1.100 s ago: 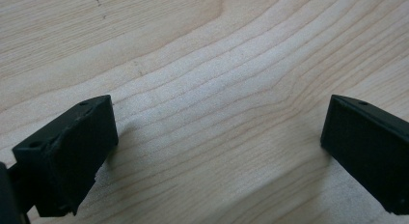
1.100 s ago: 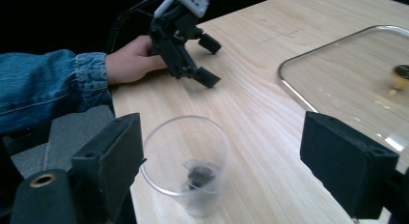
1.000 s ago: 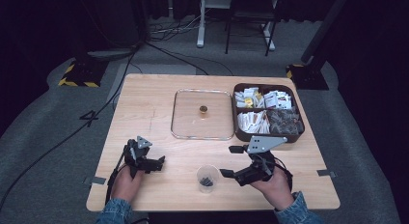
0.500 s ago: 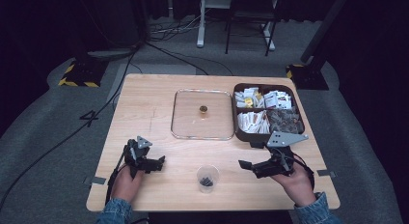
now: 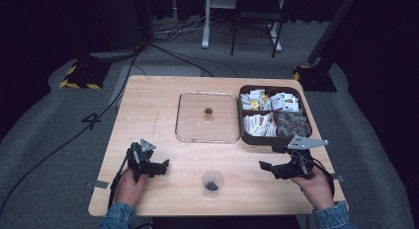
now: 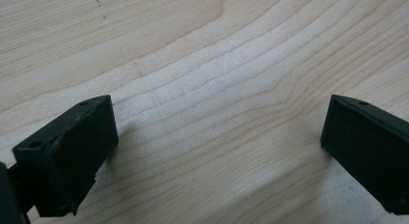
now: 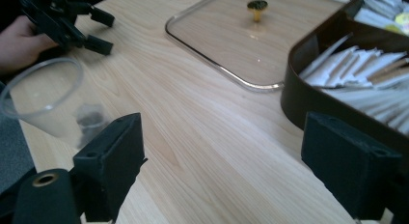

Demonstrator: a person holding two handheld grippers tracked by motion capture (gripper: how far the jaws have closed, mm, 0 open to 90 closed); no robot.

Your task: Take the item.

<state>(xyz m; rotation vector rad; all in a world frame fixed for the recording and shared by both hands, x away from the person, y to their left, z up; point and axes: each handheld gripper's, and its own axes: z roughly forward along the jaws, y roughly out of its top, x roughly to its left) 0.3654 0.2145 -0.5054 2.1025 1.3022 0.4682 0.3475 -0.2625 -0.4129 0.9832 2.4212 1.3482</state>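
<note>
Black fingers on the right gripper [image 5: 267, 168] stand wide apart, nothing between them, just bare wood in the right gripper view [image 7: 222, 151]. It sits low over the near right part of the counter [image 5: 158, 110], fingers pointing left toward the cup. Left gripper [image 5: 160, 166] also has its fingers apart and empty; the left gripper view shows plain wood grain between them [image 6: 217, 132]. It rests at the near left, fingers pointing right.

Clear plastic cup [image 5: 213, 181] stands upright near the front edge, between the two grippers and apart from both, closer to the left one. Something small and dark lies in its bottom; can't tell what. In the right gripper view the cup [image 7: 48, 103] is just left of the gripper's left finger, not touching.

Farther back, centre: a flat glass lid [image 5: 207, 116] with a small brass knob [image 5: 208, 112] lies on the counter. Touching or just beside its right edge is a dark brown compartment box [image 5: 274, 138] holding white sachets [image 5: 259, 124], more packets in the far compartments, and a darker pile in the near right one.

Both hands [image 5: 129, 187] come in from the near edge, denim sleeves at the wrists.
</note>
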